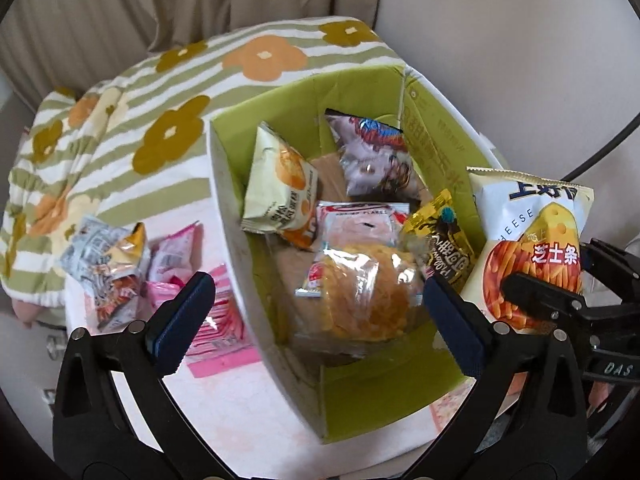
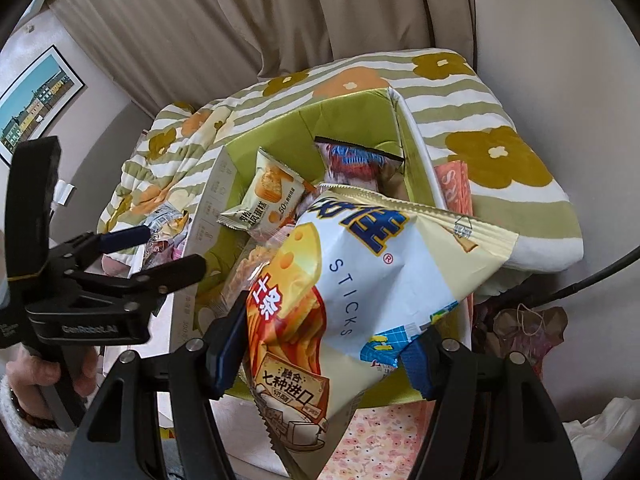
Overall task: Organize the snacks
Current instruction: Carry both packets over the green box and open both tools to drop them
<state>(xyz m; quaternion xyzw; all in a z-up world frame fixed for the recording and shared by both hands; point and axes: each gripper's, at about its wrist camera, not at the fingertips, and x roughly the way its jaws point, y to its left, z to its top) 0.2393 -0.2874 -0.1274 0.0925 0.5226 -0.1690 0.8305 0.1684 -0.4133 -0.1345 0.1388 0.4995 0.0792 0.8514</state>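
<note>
Left wrist view only: loose packets [image 1: 120, 264] lie outside the green box [image 1: 360, 404], left of its white wall, on the surface [image 1: 240, 412]. Right wrist view only: the cheese sticks bag's [image 2: 360, 280] full front.

Box rim is open on top; snacks crowd the floor, with a bread pack [image 1: 368, 292] nearest.

Right tool [image 2: 320, 354] is clamped on the bag's lower end, bag held over the box's near right corner. Left tool [image 1: 316, 320] stands wide apart, holding nothing, straddling the box's left wall.
</note>
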